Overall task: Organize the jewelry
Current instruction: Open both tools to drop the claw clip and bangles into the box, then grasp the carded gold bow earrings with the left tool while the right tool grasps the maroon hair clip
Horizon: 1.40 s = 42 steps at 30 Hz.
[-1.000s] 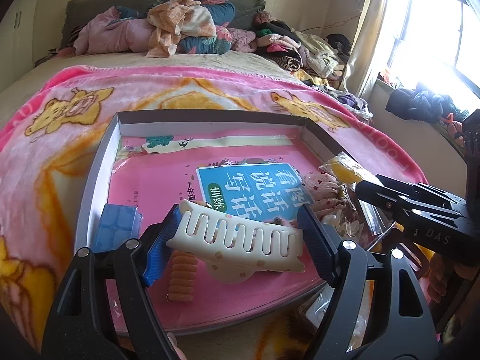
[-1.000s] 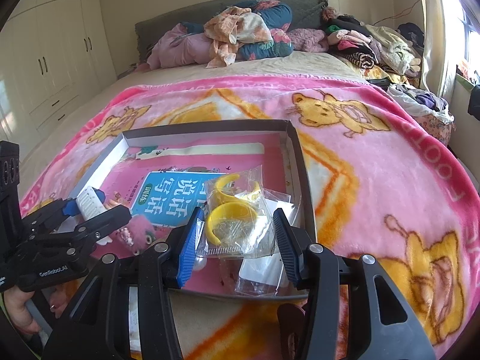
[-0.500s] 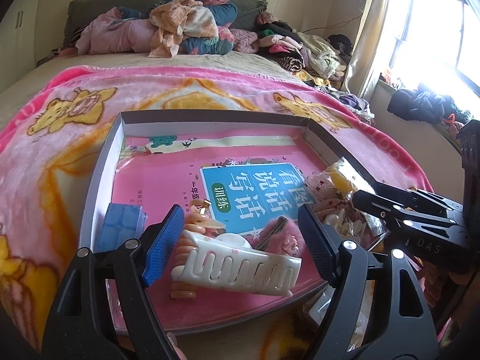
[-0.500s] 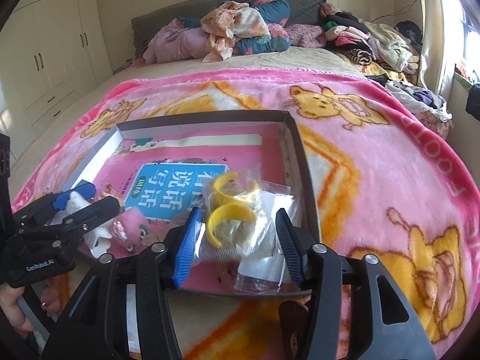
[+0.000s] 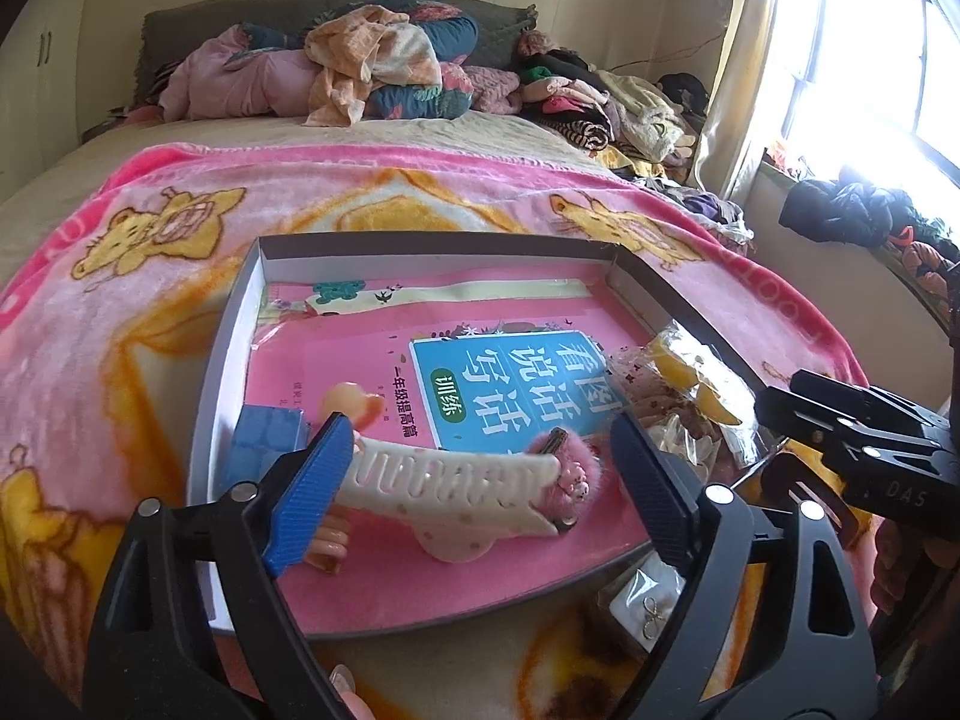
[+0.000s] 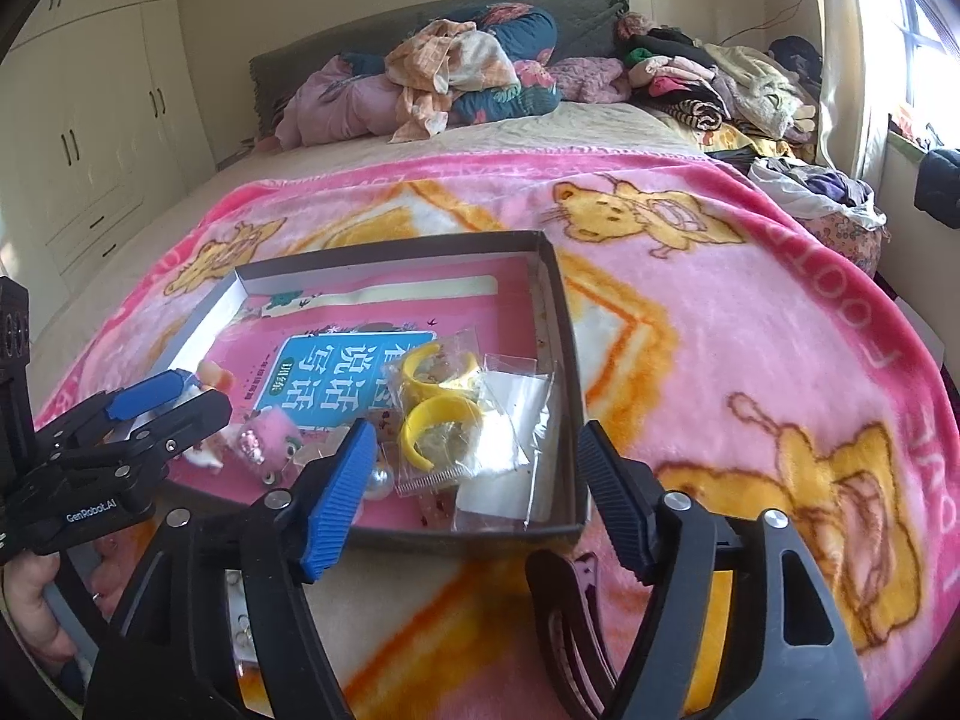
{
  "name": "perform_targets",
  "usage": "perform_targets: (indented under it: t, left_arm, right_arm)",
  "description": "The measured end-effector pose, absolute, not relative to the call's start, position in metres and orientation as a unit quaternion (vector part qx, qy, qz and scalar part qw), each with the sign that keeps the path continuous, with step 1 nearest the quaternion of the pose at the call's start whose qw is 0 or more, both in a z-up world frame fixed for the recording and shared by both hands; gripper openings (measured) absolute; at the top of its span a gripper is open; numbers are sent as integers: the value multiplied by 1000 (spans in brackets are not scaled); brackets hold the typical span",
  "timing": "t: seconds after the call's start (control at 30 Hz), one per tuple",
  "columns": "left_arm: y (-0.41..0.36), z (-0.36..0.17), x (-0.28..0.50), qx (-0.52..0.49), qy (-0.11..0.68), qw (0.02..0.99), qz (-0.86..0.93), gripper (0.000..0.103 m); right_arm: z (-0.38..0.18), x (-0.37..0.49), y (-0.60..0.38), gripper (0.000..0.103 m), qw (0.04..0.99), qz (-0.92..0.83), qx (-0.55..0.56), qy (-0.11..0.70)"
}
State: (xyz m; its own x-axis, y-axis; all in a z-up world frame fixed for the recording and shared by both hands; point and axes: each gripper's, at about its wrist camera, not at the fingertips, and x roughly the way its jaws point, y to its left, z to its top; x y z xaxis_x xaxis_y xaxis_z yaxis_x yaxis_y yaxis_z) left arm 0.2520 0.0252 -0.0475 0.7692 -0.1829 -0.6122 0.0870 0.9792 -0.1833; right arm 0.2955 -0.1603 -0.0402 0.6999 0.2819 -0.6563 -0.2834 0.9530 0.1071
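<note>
A shallow grey box (image 5: 228, 354) lined with a pink book lies on the bed blanket; it also shows in the right wrist view (image 6: 555, 276). A cream hair claw clip (image 5: 456, 480) lies in its near end, beside a pink fuzzy clip (image 5: 570, 468), an orange coil tie (image 5: 327, 540) and a blue case (image 5: 264, 438). My left gripper (image 5: 480, 498) is open, its fingers apart on either side of the claw clip, not holding it. My right gripper (image 6: 480, 504) is open and empty at the box's near rim, by bagged yellow bangles (image 6: 438, 414).
A small bag with an earring card (image 5: 645, 606) lies on the blanket in front of the box. A dark hair band (image 6: 570, 618) lies under my right gripper. Piled clothes (image 6: 456, 72) lie at the head of the bed. A window is at right.
My left gripper let go of the cream claw clip, which dropped into the box beside the pink fuzzy clip. The right gripper pulled back a little from the bangle bag.
</note>
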Motion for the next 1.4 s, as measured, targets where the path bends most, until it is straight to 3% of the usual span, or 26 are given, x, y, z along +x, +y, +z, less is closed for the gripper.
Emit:
perform_targets:
  t: [0.17,1.4]
  left_arm:
    - [26,-40,243,-71,324,941,-69,91]
    - [-26,-38,190,-15,327,939,-104,91]
  right_arm:
    - [-32,284,-169,79,926,149,13,346]
    - [-46,216,-241,80,934,98,28,343]
